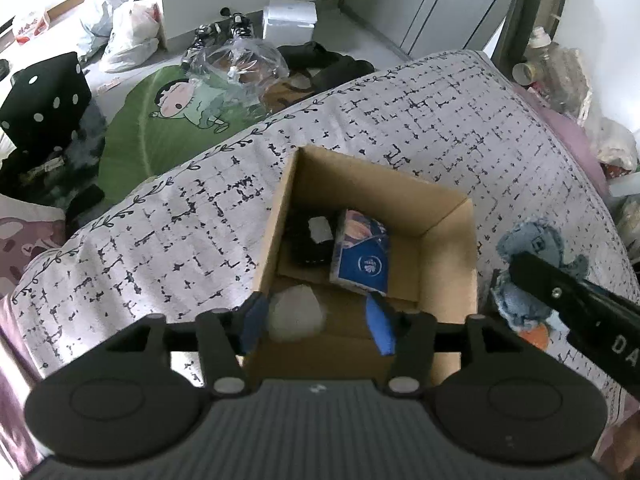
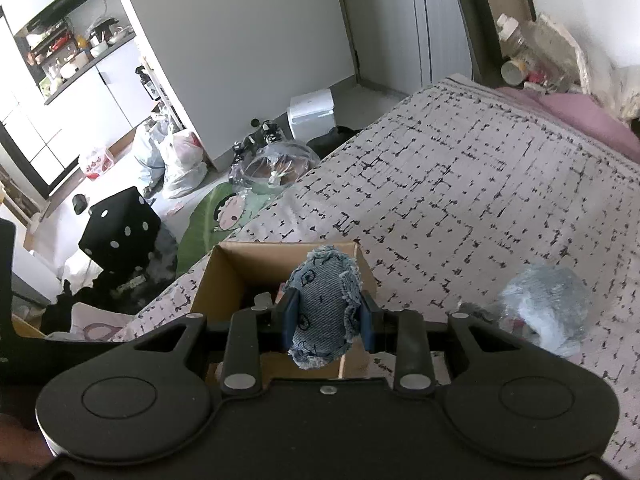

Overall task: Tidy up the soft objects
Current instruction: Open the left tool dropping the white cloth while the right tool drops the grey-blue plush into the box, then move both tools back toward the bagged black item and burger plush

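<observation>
An open cardboard box sits on the patterned bedspread. It holds a blue tissue pack, a black item and a pale soft lump. My left gripper is open above the box's near edge, the lump between its jaws but not gripped. My right gripper is shut on a denim plush toy, held just in front of the box. The toy also shows in the left wrist view, partly behind the right gripper's body.
A clear bag of soft things lies on the bed to the right of the box. On the floor beyond the bed's edge are a black dice cushion, a green leaf mat, plastic bags and a white box.
</observation>
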